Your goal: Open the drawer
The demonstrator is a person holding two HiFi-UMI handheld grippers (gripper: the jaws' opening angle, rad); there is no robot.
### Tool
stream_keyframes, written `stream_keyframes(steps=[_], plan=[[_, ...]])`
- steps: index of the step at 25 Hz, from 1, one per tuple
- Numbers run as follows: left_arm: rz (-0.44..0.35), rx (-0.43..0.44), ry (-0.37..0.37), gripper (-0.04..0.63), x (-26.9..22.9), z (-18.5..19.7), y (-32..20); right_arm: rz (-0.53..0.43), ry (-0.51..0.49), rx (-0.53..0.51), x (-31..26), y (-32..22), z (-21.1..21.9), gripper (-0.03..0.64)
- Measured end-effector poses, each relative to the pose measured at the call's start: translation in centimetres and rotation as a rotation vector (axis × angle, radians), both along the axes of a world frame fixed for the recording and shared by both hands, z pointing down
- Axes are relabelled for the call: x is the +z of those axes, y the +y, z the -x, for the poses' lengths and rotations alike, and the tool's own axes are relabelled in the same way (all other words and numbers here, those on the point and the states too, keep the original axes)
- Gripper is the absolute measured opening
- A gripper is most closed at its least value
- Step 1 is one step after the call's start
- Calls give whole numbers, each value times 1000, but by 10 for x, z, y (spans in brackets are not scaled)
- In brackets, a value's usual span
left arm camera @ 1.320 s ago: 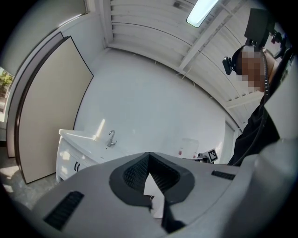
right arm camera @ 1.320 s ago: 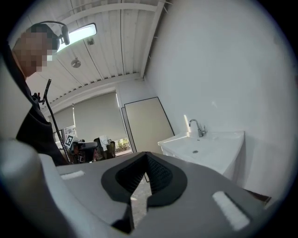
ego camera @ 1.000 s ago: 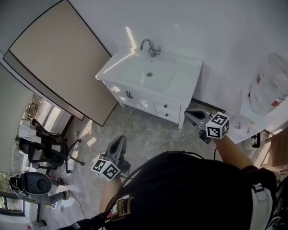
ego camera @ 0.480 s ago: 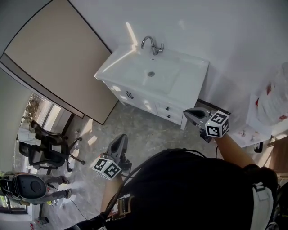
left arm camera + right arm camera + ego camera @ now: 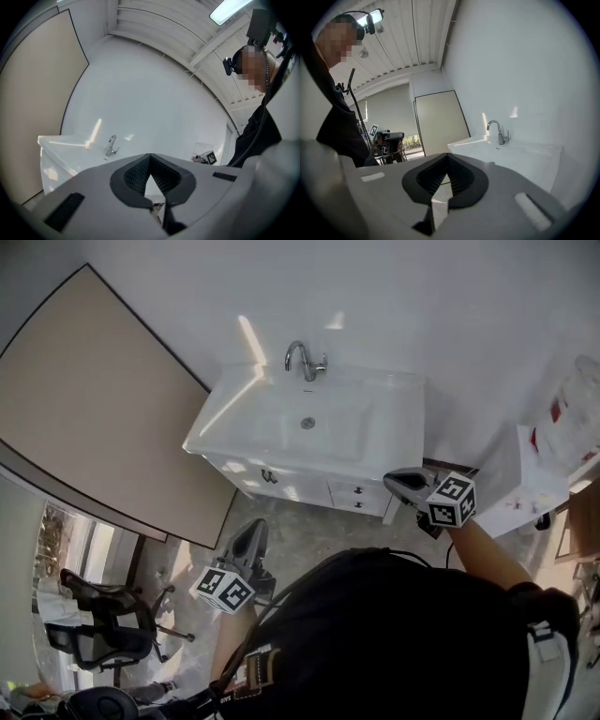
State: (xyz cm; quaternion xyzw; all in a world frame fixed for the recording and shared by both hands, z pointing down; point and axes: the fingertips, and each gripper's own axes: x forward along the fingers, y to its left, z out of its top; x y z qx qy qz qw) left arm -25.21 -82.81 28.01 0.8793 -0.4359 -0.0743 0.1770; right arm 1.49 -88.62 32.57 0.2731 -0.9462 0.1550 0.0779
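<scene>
now that the person has closed in on the vanity [image 5: 281, 442], its drawer [image 5: 354, 495], unopened at the front's right end, lies near the right gripper [image 5: 394, 480]; it and the left gripper [image 5: 247, 532] are clenched, empty.

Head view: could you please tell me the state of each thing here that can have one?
drawers: both shut.
cabinet doors: shut.
faucet: no water seen running.
sink: nothing in it.
left gripper: jaws shut, nothing held.
right gripper: jaws shut, nothing held.
</scene>
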Motion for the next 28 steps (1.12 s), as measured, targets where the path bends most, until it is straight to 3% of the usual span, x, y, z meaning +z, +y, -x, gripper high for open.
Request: stream_keyframes(steps=[7,15,20,28], plan=[[-4,123,-13,-9,0,41,-65,16,20,94,9,-23,45,-8],[17,184,-4,-9,16,23,-107,43,39,125,22,-45,34,-8],[24,147,-20,-9,28,-4,-132,38,36,62,31,-81,12,-8],[29,-24,-33,-9,20,-68,-181,-5,37,-152,16,-165,-34,-8]])
